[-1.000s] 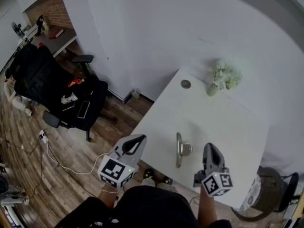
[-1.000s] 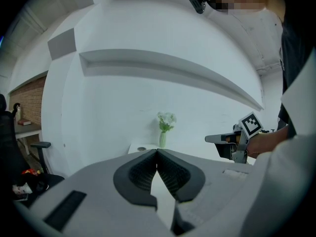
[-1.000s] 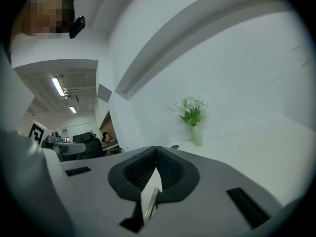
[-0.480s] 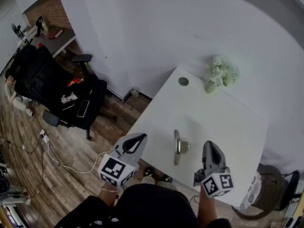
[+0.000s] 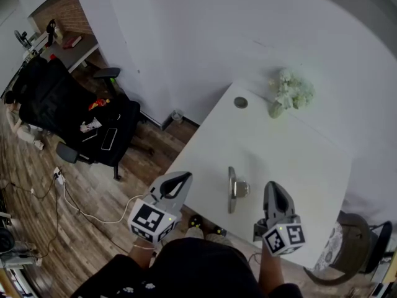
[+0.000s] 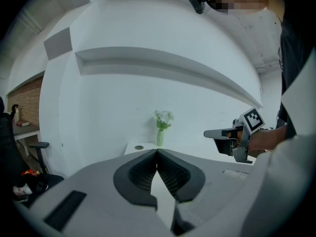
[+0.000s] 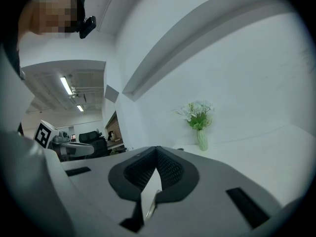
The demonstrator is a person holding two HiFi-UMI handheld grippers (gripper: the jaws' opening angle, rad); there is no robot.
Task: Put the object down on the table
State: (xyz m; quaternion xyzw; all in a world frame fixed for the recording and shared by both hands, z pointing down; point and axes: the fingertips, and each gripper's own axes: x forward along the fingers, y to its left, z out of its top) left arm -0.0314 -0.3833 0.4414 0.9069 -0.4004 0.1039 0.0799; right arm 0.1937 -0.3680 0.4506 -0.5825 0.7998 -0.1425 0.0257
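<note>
Now on table [image 5: 291,160], metal bar [image 5: 231,190], long axis near-to-far; left gripper [image 5: 182,179], right gripper [image 5: 273,189] fingers [image 7: 170,169] together.

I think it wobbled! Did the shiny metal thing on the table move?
No. The metal thing stays equally far from the vase.

Bright, even light; fisheye-warped edges

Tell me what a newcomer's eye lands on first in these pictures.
A lone silver metal object sits near the front edge of the white table. It is flanked by the left gripper and the right gripper, both with jaws together and nothing between them. At the table's far side, against the wall, stands a vase of white flowers.
</note>
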